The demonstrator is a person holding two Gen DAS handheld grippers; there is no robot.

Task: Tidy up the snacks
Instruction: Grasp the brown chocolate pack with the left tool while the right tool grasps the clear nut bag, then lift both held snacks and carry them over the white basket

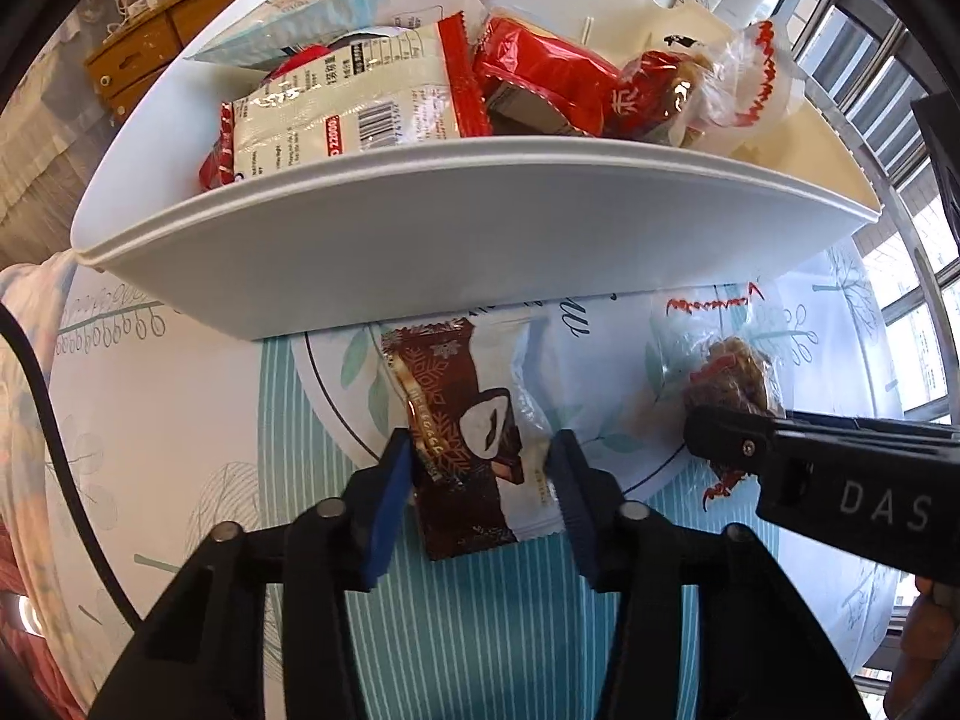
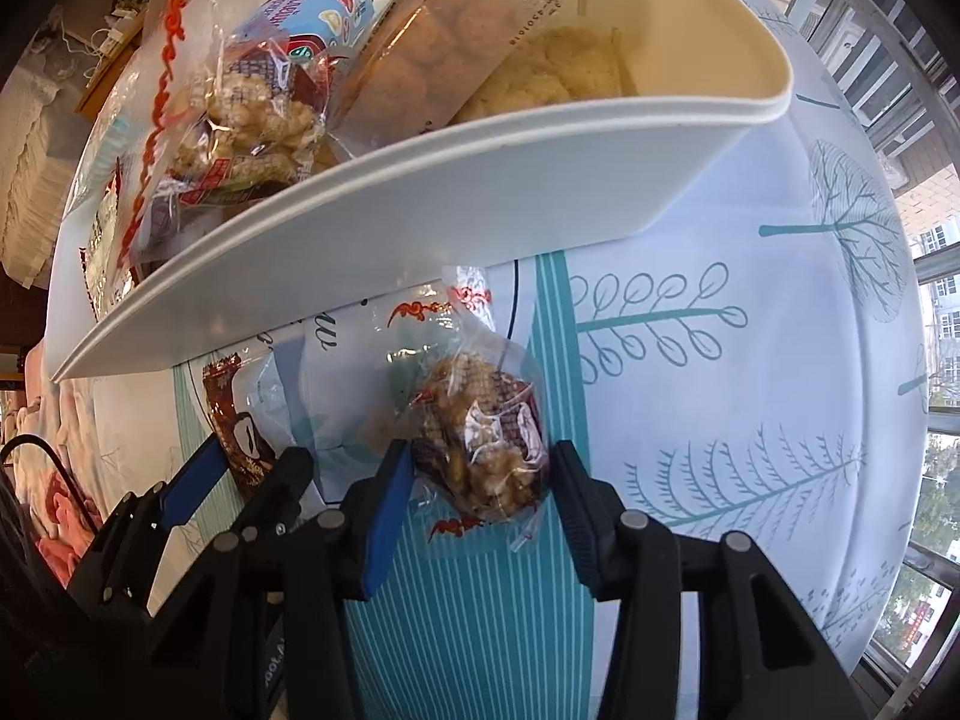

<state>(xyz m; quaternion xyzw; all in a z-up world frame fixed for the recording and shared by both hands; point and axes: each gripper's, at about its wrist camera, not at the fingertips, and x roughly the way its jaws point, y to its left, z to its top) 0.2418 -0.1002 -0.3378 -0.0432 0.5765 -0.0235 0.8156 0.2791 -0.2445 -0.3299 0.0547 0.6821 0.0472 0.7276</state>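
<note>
Hiding behind bin wall (image 1: 456,240): packets' (image 1: 360,114) lower halves.

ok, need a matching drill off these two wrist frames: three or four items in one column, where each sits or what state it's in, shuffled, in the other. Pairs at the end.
Items:
1. brown chocolate snack packet
2. clear bag of puffed grain snack
3. white bin
4. white packet with barcode

Places:
A. inside the bin, on the pile
B. between the left claw pads
C. on the tablecloth, full of snacks
D. between the right claw pads

Pairs: 1-B, 2-D, 3-C, 4-A
</note>
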